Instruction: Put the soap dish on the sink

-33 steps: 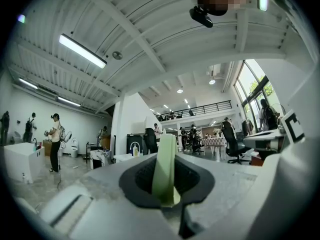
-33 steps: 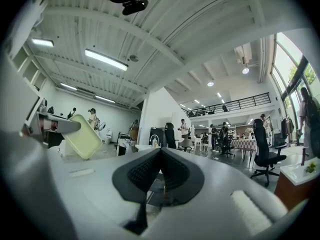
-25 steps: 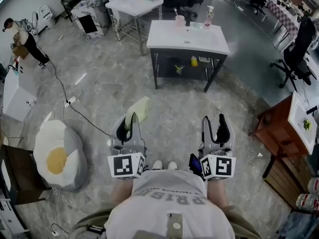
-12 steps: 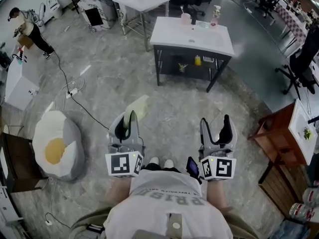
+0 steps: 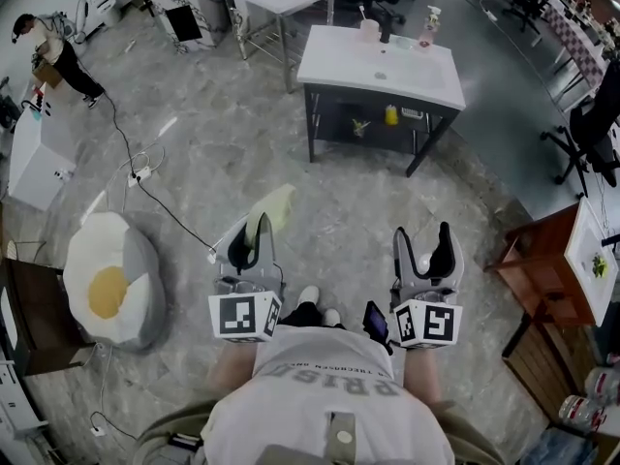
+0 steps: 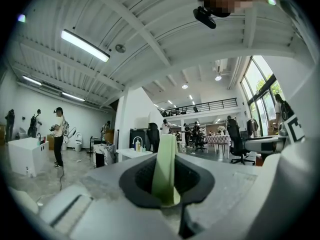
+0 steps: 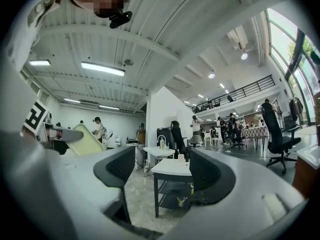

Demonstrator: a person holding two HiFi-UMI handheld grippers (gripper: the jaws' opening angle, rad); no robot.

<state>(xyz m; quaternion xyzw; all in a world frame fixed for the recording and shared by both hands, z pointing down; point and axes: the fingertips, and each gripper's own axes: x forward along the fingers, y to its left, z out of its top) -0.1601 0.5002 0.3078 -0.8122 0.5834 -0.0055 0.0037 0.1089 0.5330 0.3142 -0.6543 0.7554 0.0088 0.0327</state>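
The soap dish (image 5: 272, 210) is a pale green tray, held edge-on in my left gripper (image 5: 254, 232), which is shut on it. It stands upright between the dark pads in the left gripper view (image 6: 164, 169). My right gripper (image 5: 423, 243) is open and empty, level beside the left one. The sink (image 5: 383, 64) is a white top with a basin on a dark frame, across the floor ahead. In the right gripper view the sink (image 7: 172, 167) shows between the spread jaws, and the soap dish (image 7: 86, 141) is at the left.
A pink cup (image 5: 368, 30) and a spray bottle (image 5: 427, 27) stand at the sink's back edge. An egg-shaped beanbag (image 5: 108, 294) and a floor cable (image 5: 155, 206) lie at the left. A wooden cabinet (image 5: 544, 260) and an office chair (image 5: 593, 124) are at the right.
The right gripper's jaws have spread wider. The sink table has shifted slightly right and up in the head view. The left gripper still holds the soap dish.
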